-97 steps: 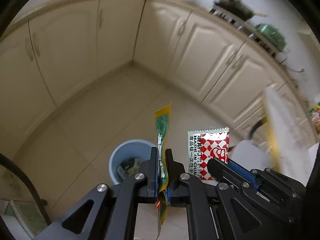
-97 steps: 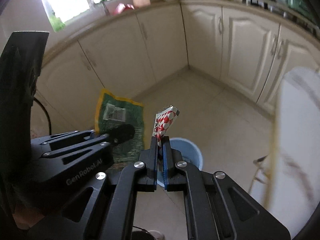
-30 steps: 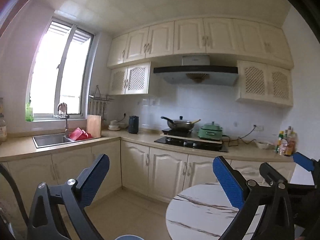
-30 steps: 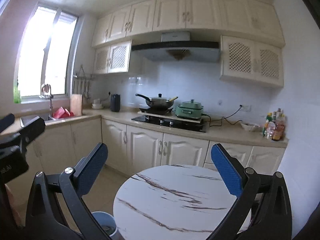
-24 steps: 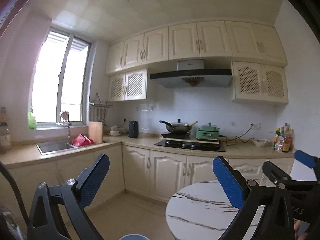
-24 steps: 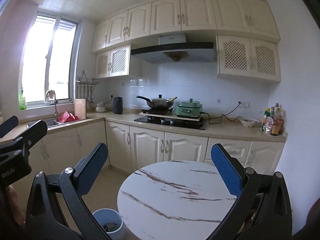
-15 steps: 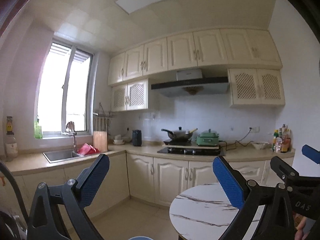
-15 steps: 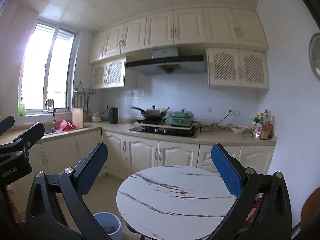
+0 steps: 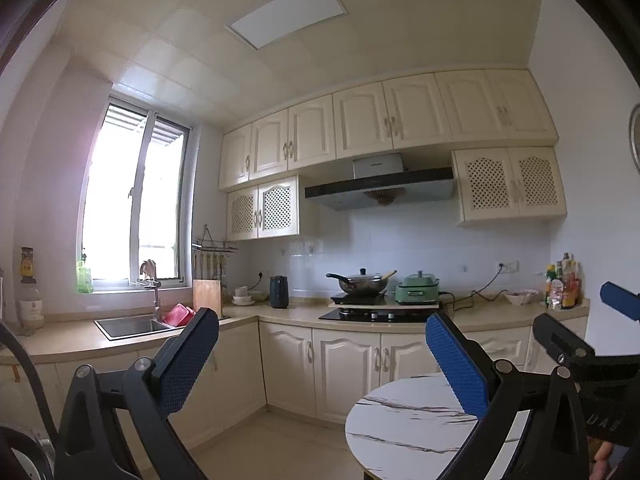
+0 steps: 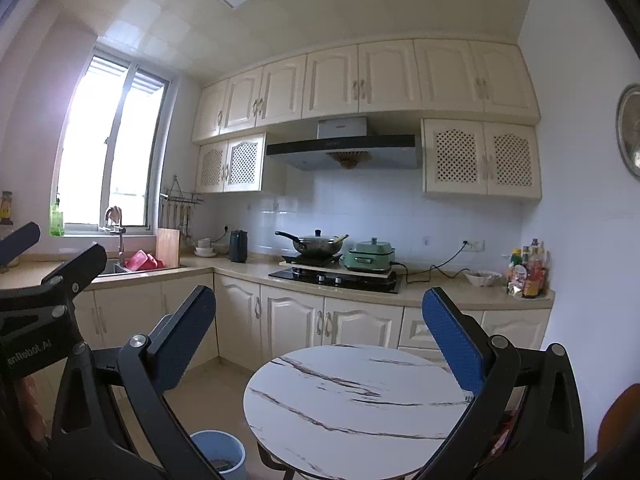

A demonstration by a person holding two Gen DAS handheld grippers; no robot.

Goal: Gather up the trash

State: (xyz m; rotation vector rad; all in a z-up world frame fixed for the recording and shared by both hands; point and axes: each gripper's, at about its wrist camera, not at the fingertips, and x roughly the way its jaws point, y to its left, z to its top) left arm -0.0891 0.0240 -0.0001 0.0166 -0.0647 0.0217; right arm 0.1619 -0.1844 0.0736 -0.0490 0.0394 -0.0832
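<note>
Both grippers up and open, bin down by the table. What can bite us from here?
1. The blue bin is cut off at the right wrist view's lower edge and missing from the left view, so drops can't be checked.
2. Left gripper and right gripper sit close together; they may knock.
3. The marble table looks bare; remaining trash may be out of frame.

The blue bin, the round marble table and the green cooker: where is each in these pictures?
blue bin (image 10: 218, 454): right wrist view, on its front wall.
round marble table (image 10: 352, 404): right wrist view, on the bare middle of its top.
green cooker (image 10: 370, 256): right wrist view, on its body.
</note>
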